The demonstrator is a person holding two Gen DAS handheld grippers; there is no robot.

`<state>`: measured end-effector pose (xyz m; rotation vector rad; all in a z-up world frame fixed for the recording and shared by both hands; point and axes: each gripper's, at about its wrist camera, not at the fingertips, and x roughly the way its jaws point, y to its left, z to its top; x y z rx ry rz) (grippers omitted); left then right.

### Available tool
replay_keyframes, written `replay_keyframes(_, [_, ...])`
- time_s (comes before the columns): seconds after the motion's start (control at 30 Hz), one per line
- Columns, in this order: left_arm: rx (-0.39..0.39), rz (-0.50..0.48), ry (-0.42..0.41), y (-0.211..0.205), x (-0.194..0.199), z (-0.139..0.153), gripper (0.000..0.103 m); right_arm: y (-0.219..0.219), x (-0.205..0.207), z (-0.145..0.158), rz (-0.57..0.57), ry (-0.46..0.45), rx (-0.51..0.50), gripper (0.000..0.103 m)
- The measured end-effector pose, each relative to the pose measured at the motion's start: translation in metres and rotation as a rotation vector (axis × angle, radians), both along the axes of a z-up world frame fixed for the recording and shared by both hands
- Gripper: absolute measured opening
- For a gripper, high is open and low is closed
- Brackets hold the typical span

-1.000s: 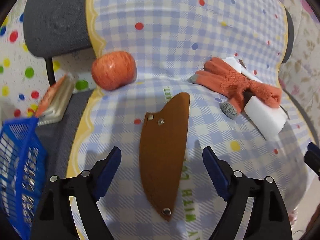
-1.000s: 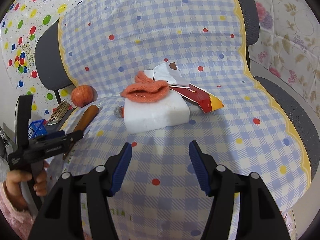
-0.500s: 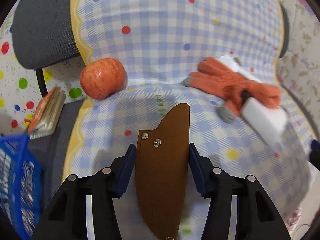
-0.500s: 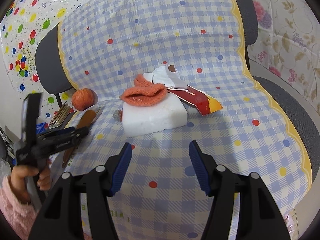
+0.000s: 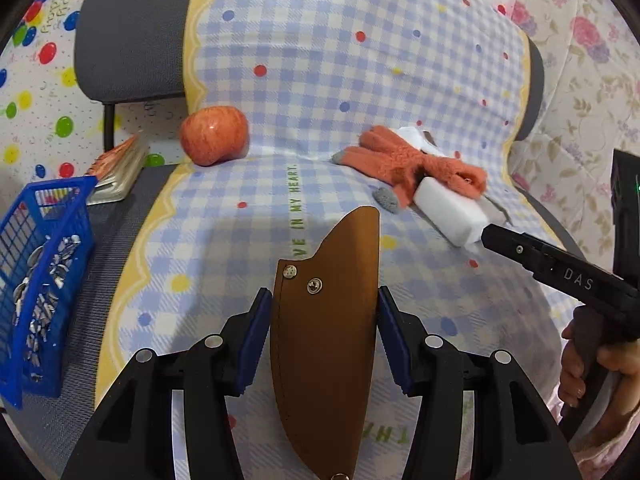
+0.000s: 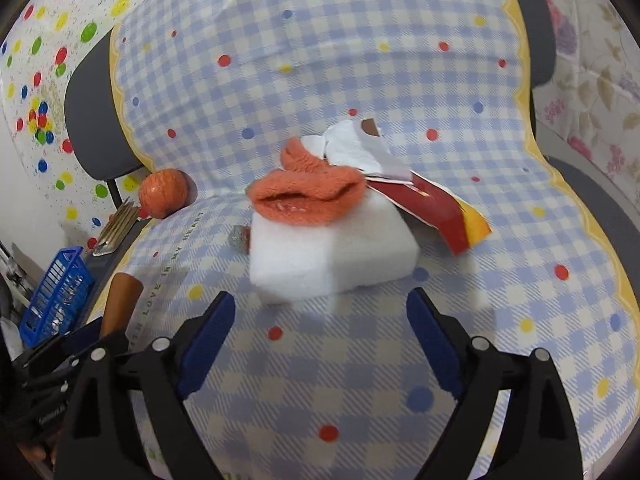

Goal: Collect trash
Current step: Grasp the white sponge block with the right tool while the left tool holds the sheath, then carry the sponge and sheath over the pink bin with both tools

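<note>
My left gripper (image 5: 322,320) is shut on a brown leather knife sheath (image 5: 326,332) and holds it over the checked cloth on the chair seat; the sheath tip also shows in the right wrist view (image 6: 120,300). My right gripper (image 6: 320,332) is open and empty, just in front of a white foam block (image 6: 332,256). An orange knitted glove (image 6: 308,196) lies on the block. A torn red, yellow and white wrapper (image 6: 432,204) lies behind it. In the left wrist view the block (image 5: 450,212) and glove (image 5: 408,164) lie at the right.
A red apple (image 5: 214,134) sits at the seat's back left. A blue basket (image 5: 36,272) holding shiny scraps stands at the left, with a small booklet (image 5: 118,168) behind it. The checked cloth (image 6: 360,60) covers the chair back.
My left gripper has closed on the sheath and lifted it slightly. My right gripper has moved forward, closer to the foam block, still open.
</note>
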<state>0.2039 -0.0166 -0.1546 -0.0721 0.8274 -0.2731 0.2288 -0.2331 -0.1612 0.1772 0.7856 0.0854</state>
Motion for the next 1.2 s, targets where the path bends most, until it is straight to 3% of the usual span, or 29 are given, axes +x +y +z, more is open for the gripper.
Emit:
replay_keyframes(0.3, [-0.004, 0.019, 0.005, 0.002, 0.001, -0.002, 0.053, 0.029, 0.029, -0.003, -0.137, 0.034, -0.103, 0.072])
replay_keyframes(0.47, [-0.011, 0.012, 0.014, 0.002, -0.008, -0.004, 0.053, 0.027, 0.020, -0.003, -0.134, 0.018, -0.129, 0.045])
replay_keyframes(0.5, [-0.011, 0.009, 0.011, 0.002, -0.011, -0.003, 0.053, 0.025, 0.013, -0.001, -0.119, 0.010, -0.122, 0.035])
replay_keyframes(0.83, [-0.033, -0.042, -0.024, -0.006, -0.040, 0.013, 0.053, -0.007, -0.080, 0.024, 0.001, -0.059, -0.063, 0.033])
replay_keyframes(0.9, [-0.033, -0.061, -0.026, -0.012, -0.047, 0.016, 0.053, -0.018, -0.093, 0.030, 0.034, -0.062, 0.035, 0.033])
replay_keyframes(0.97, [-0.034, -0.071, -0.029, -0.016, -0.054, 0.019, 0.053, -0.031, -0.106, 0.044, 0.046, -0.132, 0.132, 0.033])
replay_keyframes(1.07, [-0.031, -0.066, -0.044, -0.020, -0.062, 0.023, 0.053, -0.035, -0.115, 0.066, -0.046, -0.242, 0.017, 0.033])
replay_keyframes(1.2, [-0.020, -0.072, -0.056, -0.025, -0.075, 0.027, 0.053, -0.033, -0.113, 0.068, -0.218, -0.214, -0.221, 0.033])
